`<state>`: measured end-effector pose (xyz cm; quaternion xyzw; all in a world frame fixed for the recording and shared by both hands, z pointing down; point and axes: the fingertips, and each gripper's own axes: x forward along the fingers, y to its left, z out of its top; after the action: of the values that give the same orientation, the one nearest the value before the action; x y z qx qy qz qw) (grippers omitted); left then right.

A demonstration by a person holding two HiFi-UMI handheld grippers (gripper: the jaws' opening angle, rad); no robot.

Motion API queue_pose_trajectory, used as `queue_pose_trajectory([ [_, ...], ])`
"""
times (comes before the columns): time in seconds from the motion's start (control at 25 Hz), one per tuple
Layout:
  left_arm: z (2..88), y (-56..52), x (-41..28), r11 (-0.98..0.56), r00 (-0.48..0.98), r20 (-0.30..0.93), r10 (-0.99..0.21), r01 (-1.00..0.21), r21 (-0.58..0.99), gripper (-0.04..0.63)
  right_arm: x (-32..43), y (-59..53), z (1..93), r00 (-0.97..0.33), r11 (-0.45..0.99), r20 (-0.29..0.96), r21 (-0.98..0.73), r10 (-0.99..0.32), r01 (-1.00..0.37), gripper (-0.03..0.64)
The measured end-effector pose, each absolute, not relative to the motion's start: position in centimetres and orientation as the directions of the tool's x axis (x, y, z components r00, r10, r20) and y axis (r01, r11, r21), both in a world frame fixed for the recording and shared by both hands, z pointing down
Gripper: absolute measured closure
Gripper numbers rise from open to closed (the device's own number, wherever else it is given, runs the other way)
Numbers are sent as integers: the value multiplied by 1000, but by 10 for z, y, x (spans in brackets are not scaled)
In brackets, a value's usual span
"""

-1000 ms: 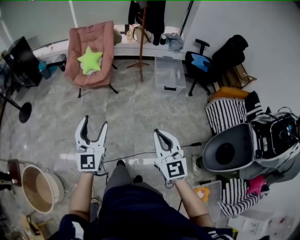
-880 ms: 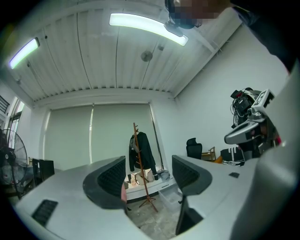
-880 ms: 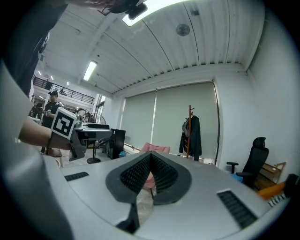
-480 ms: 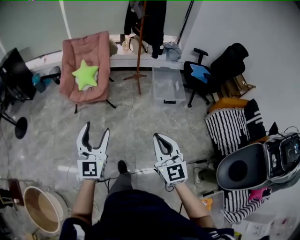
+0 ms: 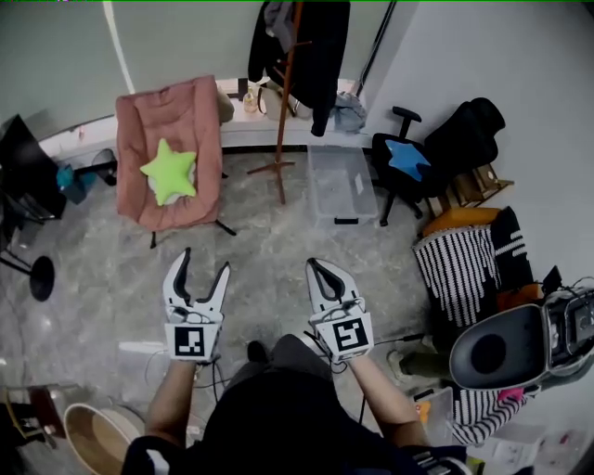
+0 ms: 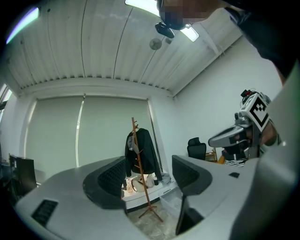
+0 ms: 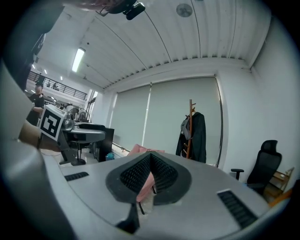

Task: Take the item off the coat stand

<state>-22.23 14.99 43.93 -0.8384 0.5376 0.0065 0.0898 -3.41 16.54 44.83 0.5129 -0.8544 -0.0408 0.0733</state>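
A wooden coat stand (image 5: 282, 121) rises at the far wall with a black coat (image 5: 320, 51) and a grey item (image 5: 276, 13) hung on it. The coat stand (image 6: 140, 176) with the black coat (image 6: 145, 150) shows between my left jaws; the coat stand (image 7: 190, 129) and coat (image 7: 198, 137) appear far off in the right gripper view. My left gripper (image 5: 198, 269) is open and holds nothing. My right gripper (image 5: 320, 270) is shut with nothing in it. Both are held low, several steps short of the stand.
A pink folding chair (image 5: 172, 153) with a green star cushion (image 5: 168, 172) stands left of the stand. A clear storage box (image 5: 341, 184) lies to its right, then a black office chair (image 5: 405, 160). Striped fabric (image 5: 461, 269) and a grey device (image 5: 501, 347) crowd the right.
The view has advanced toward the coat stand, which now sits larger and lower in the head view. Both grippers keep their states.
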Motion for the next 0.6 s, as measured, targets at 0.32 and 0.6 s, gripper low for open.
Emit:
queue_pose_trajectory([
  [0.32, 446, 54, -215, -395, 406, -92, -909, -911, -121, 288, -21, 65, 453, -476, 481, 75, 147, -876, -864, 600],
  [0.6, 439, -57, -172, -370, 379, -83, -922, -922, -112, 288, 18, -41, 456, -523, 529, 76, 122, -849, -840, 600],
])
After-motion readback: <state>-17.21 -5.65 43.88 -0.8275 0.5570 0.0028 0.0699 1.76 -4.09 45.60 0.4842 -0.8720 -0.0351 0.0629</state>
